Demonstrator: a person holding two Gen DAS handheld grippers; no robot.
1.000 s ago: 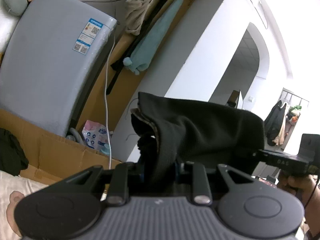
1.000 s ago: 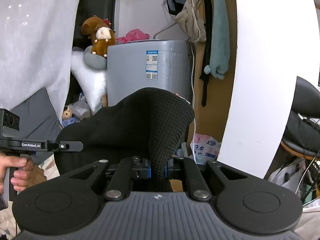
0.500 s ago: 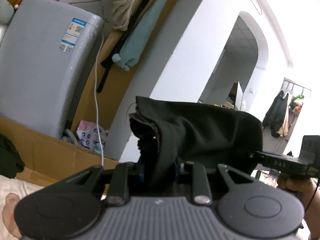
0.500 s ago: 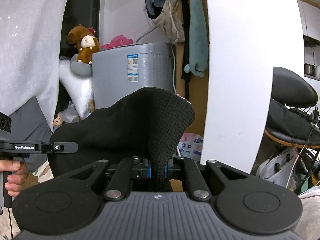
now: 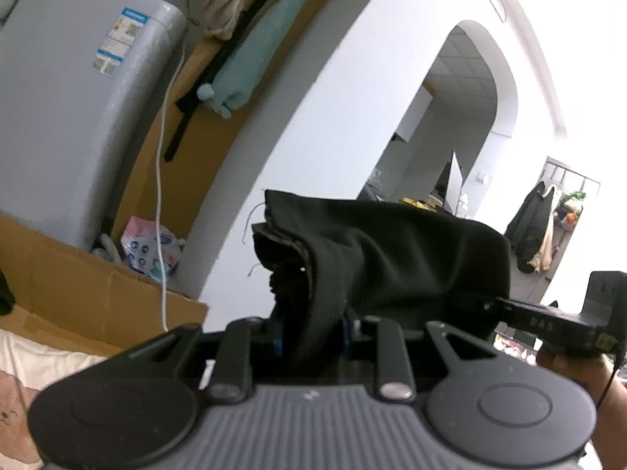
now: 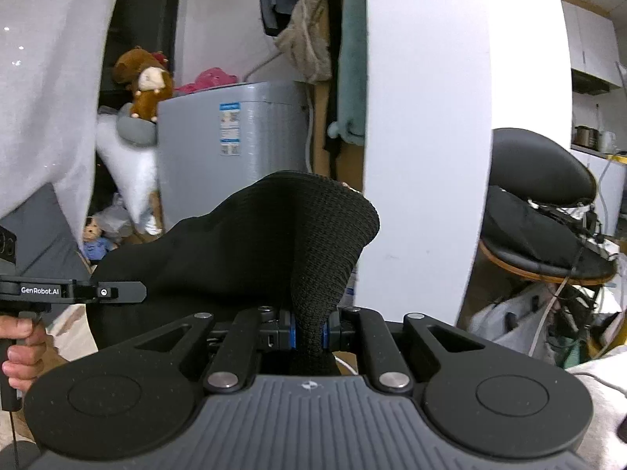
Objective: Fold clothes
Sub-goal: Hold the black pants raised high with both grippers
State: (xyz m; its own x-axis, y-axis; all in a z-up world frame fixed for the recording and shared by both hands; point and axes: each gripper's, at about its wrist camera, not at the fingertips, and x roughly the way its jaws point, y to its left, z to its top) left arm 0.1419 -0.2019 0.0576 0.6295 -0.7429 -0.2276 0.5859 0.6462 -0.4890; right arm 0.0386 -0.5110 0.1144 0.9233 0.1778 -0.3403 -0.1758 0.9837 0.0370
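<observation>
A black knit garment [image 5: 392,250] hangs in mid-air, stretched between two handheld grippers in a cluttered laundry corner. In the left wrist view, the left gripper [image 5: 309,333] pinches a bunched hem of the cloth between its fingers, with the grey washing machine [image 5: 74,109] at 10 o'clock and a cardboard box [image 5: 78,286] at 9 o'clock. The right gripper [image 5: 490,307], seen at 3 o'clock, bites the far edge. In the right wrist view that gripper [image 6: 309,329] is pressed together on a narrow tuck of the ribbed fabric, which fans upward toward 12 o'clock, while the left one reaches in at 9 o'clock, its tip hidden behind the cloth.

The step in hand appears to be holding the piece up to spread it before a fold. To do it well, both pinches should stay firm and level, drawn apart just enough to take out the sag between them. The thick bundle in the left grip may slip or hide a doubled layer, so tension should build gently.
</observation>
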